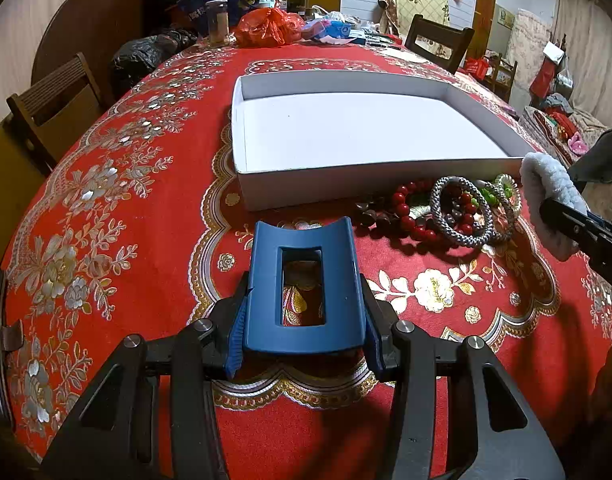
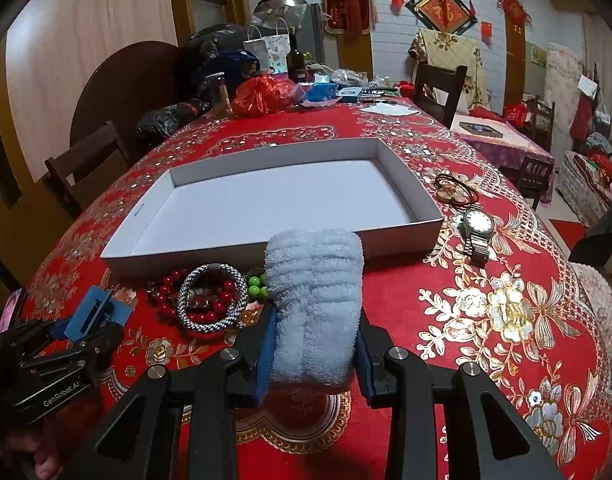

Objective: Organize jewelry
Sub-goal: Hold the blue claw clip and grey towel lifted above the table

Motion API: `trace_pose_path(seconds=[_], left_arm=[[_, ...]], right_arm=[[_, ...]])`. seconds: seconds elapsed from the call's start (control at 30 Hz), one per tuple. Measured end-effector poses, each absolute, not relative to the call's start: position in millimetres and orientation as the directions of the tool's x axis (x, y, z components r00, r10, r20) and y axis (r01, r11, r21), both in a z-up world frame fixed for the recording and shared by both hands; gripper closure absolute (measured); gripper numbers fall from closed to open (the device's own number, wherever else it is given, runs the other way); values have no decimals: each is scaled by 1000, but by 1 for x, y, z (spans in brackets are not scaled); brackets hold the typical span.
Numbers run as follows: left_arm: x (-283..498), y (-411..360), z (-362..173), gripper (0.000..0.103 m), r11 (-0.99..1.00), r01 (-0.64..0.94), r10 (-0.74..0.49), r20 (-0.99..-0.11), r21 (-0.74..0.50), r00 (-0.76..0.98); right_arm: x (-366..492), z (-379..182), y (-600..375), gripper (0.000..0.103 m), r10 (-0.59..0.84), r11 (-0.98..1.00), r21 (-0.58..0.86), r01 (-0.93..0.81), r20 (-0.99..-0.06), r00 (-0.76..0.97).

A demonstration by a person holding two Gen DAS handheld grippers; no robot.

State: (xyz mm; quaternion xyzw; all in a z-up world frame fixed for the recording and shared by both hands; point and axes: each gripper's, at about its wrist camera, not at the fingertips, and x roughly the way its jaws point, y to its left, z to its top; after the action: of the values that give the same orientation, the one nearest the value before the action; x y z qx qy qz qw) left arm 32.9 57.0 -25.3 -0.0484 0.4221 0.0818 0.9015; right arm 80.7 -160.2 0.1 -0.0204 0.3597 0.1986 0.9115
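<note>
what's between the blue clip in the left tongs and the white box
Nothing visible. The blue clip in the left tongs faces the white box across bare red tablecloth. The bracelet pile lies off to the right of that path.

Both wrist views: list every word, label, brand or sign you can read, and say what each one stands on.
"GenRobot.AI": on the black body of the left tongs, seen in the right wrist view.
"福": on the red diamond wall hanging.
Small print on the white box rim: too small to read.
Wine bottle label: blurred.
Watch dial: unreadable.
Gift bag print: unreadable.
</note>
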Motion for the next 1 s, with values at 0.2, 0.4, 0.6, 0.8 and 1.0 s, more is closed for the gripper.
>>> trace_pose_path(seconds=[0.2, 0.4, 0.6, 0.8, 1.0], left_arm=[[33, 57, -25, 57, 982, -188, 107, -769, -18, 630], [33, 56, -25, 57, 982, -188, 108, -769, -16, 631], [33, 57, -25, 57, 982, -190, 107, -768, -19, 631], [33, 58, -25, 57, 982, -189, 107, -768, -19, 631], [33, 57, -26, 57, 982, -189, 107, -768, -19, 632]], right_arm=[[81, 0, -159, 70, 346, 919, 101, -380, -666, 661], [80, 0, -159, 70, 348, 919, 105, -379, -664, 662], [80, 1, -160, 70, 349, 920, 108, -376, -661, 664], [81, 1, -160, 70, 349, 920, 106, -378, -662, 663], [80, 1, -159, 70, 347, 920, 103, -378, -663, 664]])
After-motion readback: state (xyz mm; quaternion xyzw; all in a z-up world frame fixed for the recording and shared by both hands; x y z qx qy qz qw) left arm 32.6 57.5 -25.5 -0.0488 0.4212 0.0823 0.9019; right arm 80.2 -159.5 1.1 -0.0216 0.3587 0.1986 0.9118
